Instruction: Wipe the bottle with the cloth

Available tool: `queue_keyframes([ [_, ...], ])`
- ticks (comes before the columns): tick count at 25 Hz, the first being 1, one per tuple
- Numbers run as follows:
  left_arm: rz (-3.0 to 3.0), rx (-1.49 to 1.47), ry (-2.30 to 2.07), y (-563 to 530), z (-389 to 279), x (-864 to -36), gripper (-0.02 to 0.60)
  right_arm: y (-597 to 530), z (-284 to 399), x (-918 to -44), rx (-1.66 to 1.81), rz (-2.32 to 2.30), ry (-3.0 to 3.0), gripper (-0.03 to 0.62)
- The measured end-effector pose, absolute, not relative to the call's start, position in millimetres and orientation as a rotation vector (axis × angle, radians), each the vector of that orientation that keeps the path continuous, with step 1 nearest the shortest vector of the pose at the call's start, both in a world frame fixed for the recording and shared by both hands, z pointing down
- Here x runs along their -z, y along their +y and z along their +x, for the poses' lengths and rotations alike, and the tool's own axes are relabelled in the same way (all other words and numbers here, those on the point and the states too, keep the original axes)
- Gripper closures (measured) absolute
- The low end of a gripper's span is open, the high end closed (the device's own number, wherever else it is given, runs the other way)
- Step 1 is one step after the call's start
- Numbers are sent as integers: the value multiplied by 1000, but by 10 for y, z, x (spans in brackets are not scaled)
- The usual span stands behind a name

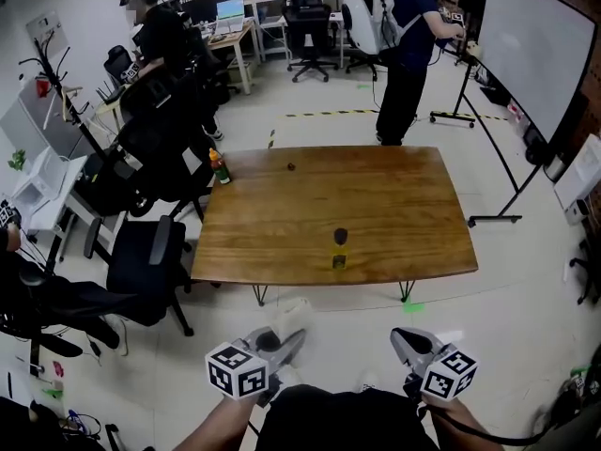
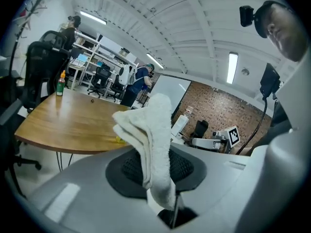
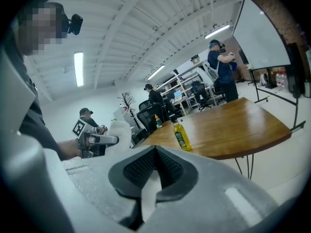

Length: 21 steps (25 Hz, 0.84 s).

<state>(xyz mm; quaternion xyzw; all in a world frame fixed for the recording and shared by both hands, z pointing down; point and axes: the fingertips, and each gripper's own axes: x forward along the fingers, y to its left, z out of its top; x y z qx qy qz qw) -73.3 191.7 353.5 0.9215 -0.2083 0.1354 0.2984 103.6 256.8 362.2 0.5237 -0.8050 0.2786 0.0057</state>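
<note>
A yellow bottle (image 1: 339,250) with a dark cap stands upright near the front edge of the wooden table (image 1: 394,205). In the right gripper view the bottle (image 3: 181,136) rises just beyond my jaws. My left gripper (image 1: 293,338) hangs short of the table and is shut on a folded white cloth (image 1: 293,310). That cloth (image 2: 151,140) sticks up between the pads and hides most of the bottle in the left gripper view. My right gripper (image 1: 400,336) is shut with nothing in it, also short of the table edge and to the right of the bottle.
A green bottle with an orange cap (image 1: 219,167) stands at the table's far left corner, and a small dark object (image 1: 290,167) lies near the far edge. Black office chairs (image 1: 141,261) crowd the left side. A person (image 1: 404,54) stands beyond the table by a whiteboard (image 1: 531,54).
</note>
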Motion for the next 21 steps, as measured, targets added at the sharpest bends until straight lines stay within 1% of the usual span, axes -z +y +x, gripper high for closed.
queue_keyframes([
  [5, 2418, -415, -509, 1860, -786, -3653, 476, 2553, 996, -3583, -847, 1688, -2494, 579],
  [21, 2399, -367, -444, 1820, -778, -3582, 476, 2436, 907, -3517, -828, 1655, -2478, 579],
])
